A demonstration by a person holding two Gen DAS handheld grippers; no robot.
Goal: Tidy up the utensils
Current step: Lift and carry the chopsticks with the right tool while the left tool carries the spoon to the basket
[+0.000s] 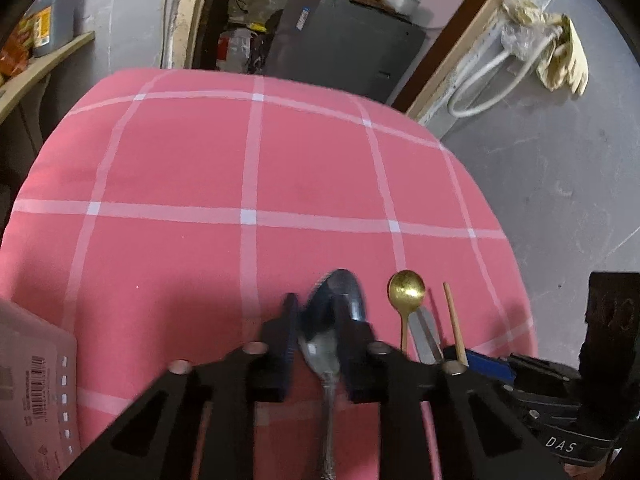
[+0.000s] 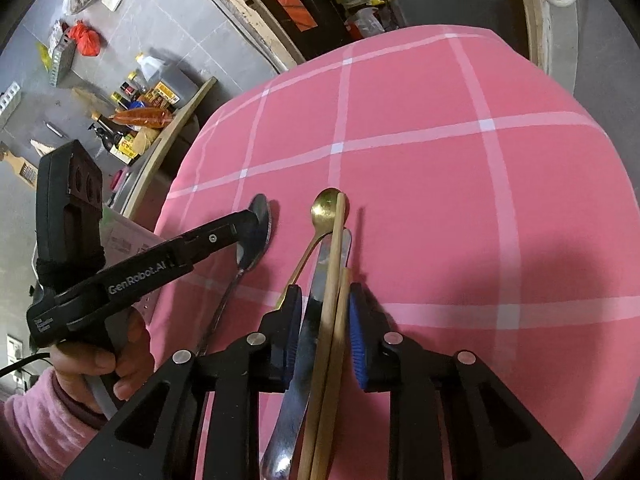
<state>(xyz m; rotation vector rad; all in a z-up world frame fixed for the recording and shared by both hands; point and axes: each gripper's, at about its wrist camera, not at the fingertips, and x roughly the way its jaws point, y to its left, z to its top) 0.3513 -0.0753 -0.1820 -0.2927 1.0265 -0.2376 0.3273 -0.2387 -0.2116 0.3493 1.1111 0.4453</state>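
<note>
A large silver spoon (image 1: 340,296) lies bowl-forward between the fingers of my left gripper (image 1: 318,308), which is shut on its neck just above the pink checked tablecloth (image 1: 200,160). In the right wrist view the same left gripper (image 2: 258,220) reaches in from the left over that spoon (image 2: 250,256). My right gripper (image 2: 325,292) has its blue pads (image 2: 355,332) pressed on a bundle: a steel knife (image 2: 308,332) and two wooden chopsticks (image 2: 334,320). A small gold spoon (image 2: 326,204) lies with them; its handle runs behind the left finger, so I cannot tell if it is gripped.
A pale plastic box (image 1: 36,380) with a barcode label sits at the table's near left edge. A hand in a pink sleeve (image 2: 100,360) holds the left gripper. A shelf of bottles (image 2: 148,100) stands beyond the table's left side. The cloth drops off at the far and right edges.
</note>
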